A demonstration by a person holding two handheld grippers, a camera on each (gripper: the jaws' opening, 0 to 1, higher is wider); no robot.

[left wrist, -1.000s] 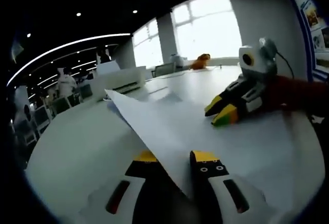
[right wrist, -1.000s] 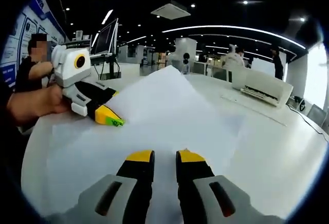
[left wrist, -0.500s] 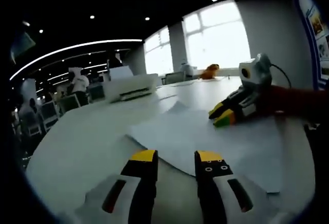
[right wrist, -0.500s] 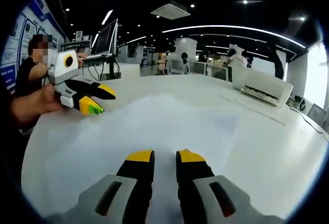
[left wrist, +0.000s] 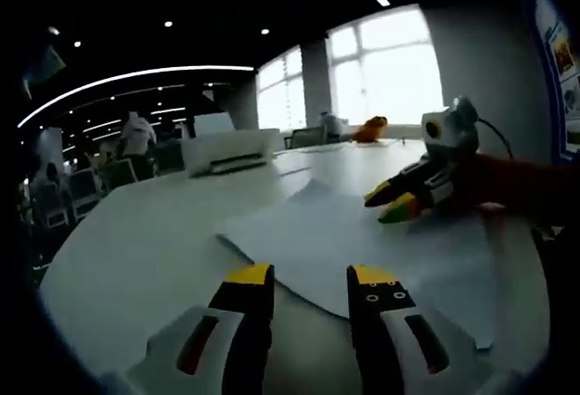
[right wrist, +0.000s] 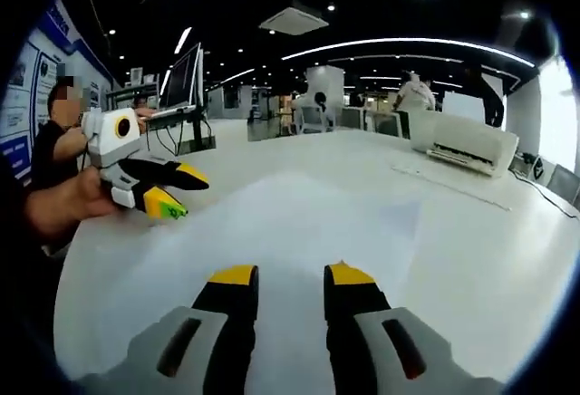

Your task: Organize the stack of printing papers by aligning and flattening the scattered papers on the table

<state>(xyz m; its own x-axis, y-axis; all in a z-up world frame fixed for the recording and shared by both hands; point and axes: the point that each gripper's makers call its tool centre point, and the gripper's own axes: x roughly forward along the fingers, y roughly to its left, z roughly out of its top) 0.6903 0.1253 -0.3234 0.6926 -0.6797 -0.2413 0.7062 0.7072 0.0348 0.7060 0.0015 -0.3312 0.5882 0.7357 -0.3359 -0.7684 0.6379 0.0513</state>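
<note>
White printing papers point(left wrist: 362, 236) lie flat and loosely fanned on the white table point(left wrist: 145, 250), with one corner poking out towards the far side. My left gripper point(left wrist: 310, 277) is open just above the near edge of the sheets, nothing between its yellow-tipped fingers. My right gripper point(left wrist: 391, 205) comes in from the right, low over the papers, with its jaws apart. In the right gripper view the papers point(right wrist: 308, 223) spread ahead of my right gripper point(right wrist: 292, 275), which is open. The left gripper point(right wrist: 178, 190) hovers at the left, open, held by a hand.
A white printer point(left wrist: 231, 150) point(right wrist: 471, 141) stands on the far part of the table. A monitor on a stand point(right wrist: 186, 73) is behind the left gripper. An orange object point(left wrist: 372, 128) sits by the window. People stand in the background.
One second ago the left gripper held a sheet lifted by its edge; it has let go and the sheet lies flat. The right gripper's jaws have spread a little wider.
</note>
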